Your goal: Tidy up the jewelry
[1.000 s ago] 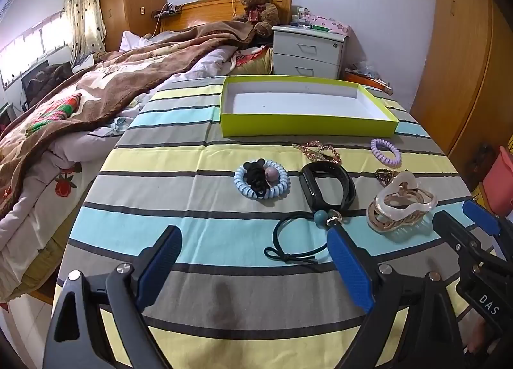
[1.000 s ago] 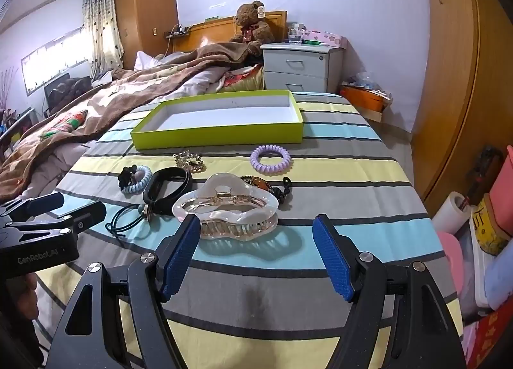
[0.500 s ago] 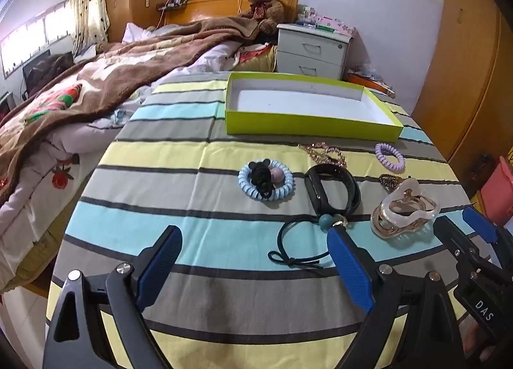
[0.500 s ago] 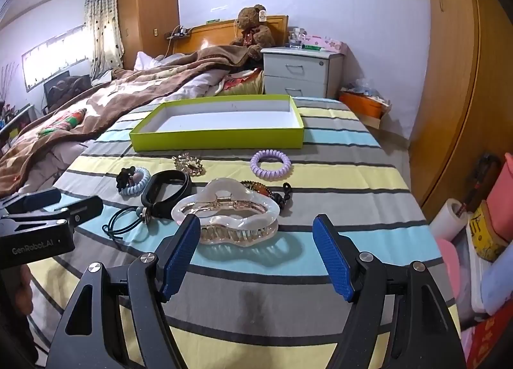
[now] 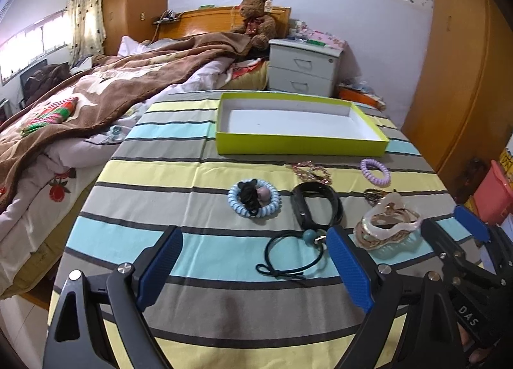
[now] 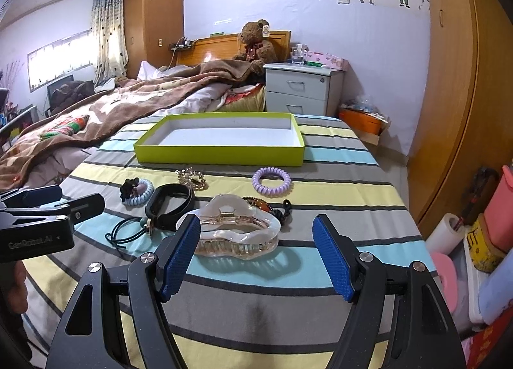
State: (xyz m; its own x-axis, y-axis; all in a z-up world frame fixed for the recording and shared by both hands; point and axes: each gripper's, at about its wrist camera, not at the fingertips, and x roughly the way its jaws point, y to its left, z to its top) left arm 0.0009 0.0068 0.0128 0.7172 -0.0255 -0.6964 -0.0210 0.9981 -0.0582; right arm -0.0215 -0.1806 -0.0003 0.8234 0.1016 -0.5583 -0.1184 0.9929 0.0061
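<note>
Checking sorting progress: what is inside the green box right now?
The green box shows only its bare white floor in both views. Its near wall hides the front strip of the floor, so something flat lying there cannot be ruled out.

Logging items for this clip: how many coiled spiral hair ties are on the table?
2. A blue spiral tie lies left, with a black hair tie on it; a purple spiral tie lies right, nearer the box. None looks hidden.
</note>
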